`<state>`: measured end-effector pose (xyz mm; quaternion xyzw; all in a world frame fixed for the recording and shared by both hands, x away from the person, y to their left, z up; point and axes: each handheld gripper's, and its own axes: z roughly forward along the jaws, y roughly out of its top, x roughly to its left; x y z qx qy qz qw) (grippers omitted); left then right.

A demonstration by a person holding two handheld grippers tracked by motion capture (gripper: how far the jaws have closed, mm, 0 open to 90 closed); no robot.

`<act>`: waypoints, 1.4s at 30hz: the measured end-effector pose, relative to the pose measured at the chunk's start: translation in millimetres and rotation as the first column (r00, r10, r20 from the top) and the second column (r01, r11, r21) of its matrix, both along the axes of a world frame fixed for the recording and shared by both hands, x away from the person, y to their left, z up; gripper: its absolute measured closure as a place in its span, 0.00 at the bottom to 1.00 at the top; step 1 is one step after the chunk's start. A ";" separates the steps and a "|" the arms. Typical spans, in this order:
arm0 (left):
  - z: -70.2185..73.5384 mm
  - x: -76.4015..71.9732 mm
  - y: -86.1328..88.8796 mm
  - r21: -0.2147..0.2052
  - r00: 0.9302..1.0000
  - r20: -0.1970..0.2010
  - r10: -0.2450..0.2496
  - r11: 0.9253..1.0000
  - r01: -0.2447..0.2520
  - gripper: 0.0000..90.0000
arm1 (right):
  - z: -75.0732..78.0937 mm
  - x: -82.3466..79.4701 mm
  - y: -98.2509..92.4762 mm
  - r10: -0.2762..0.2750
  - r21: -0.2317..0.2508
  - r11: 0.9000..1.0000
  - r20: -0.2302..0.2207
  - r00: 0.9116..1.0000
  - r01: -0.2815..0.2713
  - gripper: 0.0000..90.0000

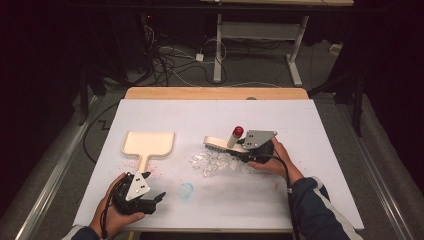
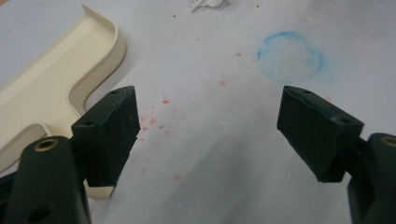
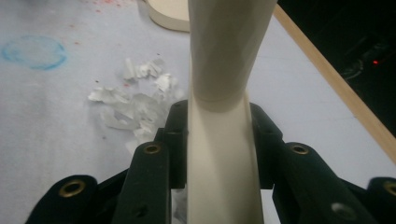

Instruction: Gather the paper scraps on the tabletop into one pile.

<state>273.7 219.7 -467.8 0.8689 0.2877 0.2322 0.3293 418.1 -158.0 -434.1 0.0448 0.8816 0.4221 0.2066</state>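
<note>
Paper scraps (image 1: 215, 162) lie in a loose heap near the middle of the white table (image 1: 320, 150), and sweeping them up is the step you have in hand. Starting at your left, the cream dustpan (image 1: 148, 144) lies flat, its handle pointing back toward your left gripper (image 1: 145, 192), whose jaws stand wide apart with nothing between them, just beside that handle. Further right sits a faint blue ring (image 1: 186, 190) on the table surface, then the scraps. Your right gripper (image 1: 250, 150) is clamped on the cream handle of the brush (image 1: 222, 144), whose bristles sit at the far edge of the heap. Next, I judge, you need to take hold of the dustpan handle, bring the pan's open edge beside the heap, and draw the brush through toward it.
</note>
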 end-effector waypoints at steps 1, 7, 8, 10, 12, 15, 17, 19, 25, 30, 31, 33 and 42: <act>0.0 -0.6 -0.2 -0.001 1.000 -0.009 0.002 1.000 -0.002 0.23 | 1.5 -0.4 -1.4 -0.011 -0.006 1.000 0.007 1.000 0.011 0.75; 0.8 -2.0 0.3 -0.003 1.000 -0.002 0.006 1.000 -0.006 0.23 | 11.5 -1.2 -19.4 -0.060 0.065 0.996 0.006 0.998 0.060 0.75; 0.9 -2.2 0.3 -0.002 1.000 -0.002 0.006 1.000 -0.006 0.23 | 13.4 -1.3 -22.5 -0.079 0.074 0.994 0.010 0.997 0.078 0.75; 1.1 -2.5 0.5 -0.001 1.000 0.000 0.007 1.000 -0.007 0.23 | 17.5 -1.3 -28.6 -0.126 0.084 0.989 0.003 0.992 0.125 0.75; 1.1 -2.6 0.9 0.000 1.000 0.000 0.009 1.000 -0.009 0.23 | 21.5 -0.3 -33.8 -0.150 0.086 0.985 -0.034 0.988 0.152 0.75; 1.0 -2.0 1.2 0.005 1.000 -0.001 0.010 1.000 -0.010 0.23 | 29.0 -0.8 -38.2 -0.224 0.074 0.970 -0.096 0.970 0.231 0.75; 1.2 -2.4 0.8 0.004 1.000 0.002 0.009 1.000 -0.009 0.23 | 33.7 -5.1 -40.1 -0.271 0.062 0.959 -0.070 0.960 0.275 0.75; 1.9 -3.2 0.8 0.010 1.000 0.007 0.006 1.000 -0.006 0.23 | 37.0 -10.2 -42.5 -0.333 0.066 0.939 -0.081 0.939 0.338 0.75; 3.3 -5.2 1.1 0.005 1.000 0.017 0.011 1.000 -0.012 0.23 | 31.3 -27.8 -42.7 -0.514 0.015 0.856 -0.083 0.854 0.516 0.75; 3.9 -6.4 -2.5 0.018 1.000 0.023 0.005 1.000 -0.005 0.23 | 8.6 -36.9 -32.6 -0.639 -0.053 0.769 -0.106 0.762 0.638 0.75; 4.0 -6.7 -3.0 0.018 1.000 0.025 0.004 1.000 -0.004 0.23 | 7.4 -39.5 -29.4 -0.652 -0.040 0.757 -0.106 0.751 0.652 0.75; 4.2 -7.0 -3.2 0.018 1.000 0.026 0.001 1.000 -0.002 0.23 | 6.9 -42.6 -19.9 -0.651 -0.039 0.757 -0.129 0.748 0.652 0.75; 4.7 -7.6 -2.4 0.008 1.000 0.028 0.002 1.000 -0.003 0.23 | 2.5 -51.0 28.7 -0.635 -0.006 0.767 -0.151 0.758 0.641 0.75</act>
